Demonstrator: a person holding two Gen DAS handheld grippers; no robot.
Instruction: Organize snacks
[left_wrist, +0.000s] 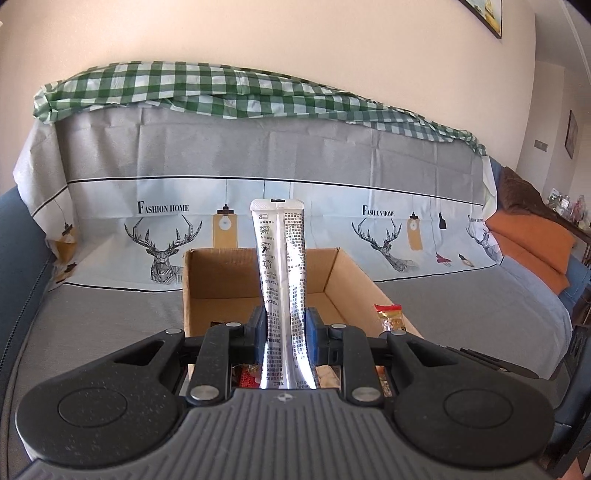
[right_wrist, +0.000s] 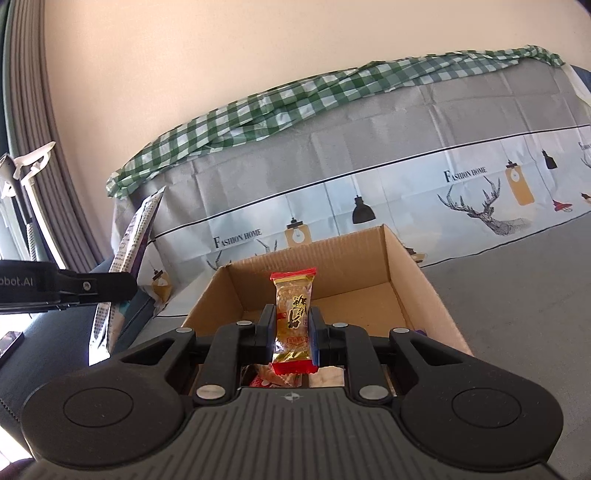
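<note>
Left gripper (left_wrist: 285, 332) is pinching a silver sachet (left_wrist: 282, 266) low on its length; the tall end is leaning over the cardboard box (left_wrist: 354, 273) and may fold or slide out. Right gripper (right_wrist: 292, 334) is clamping a gold-and-red snack packet (right_wrist: 293, 314) over the same box (right_wrist: 413, 273). Both are crowding its near edge on the sofa cover (left_wrist: 110, 314); collision is likely.
</note>
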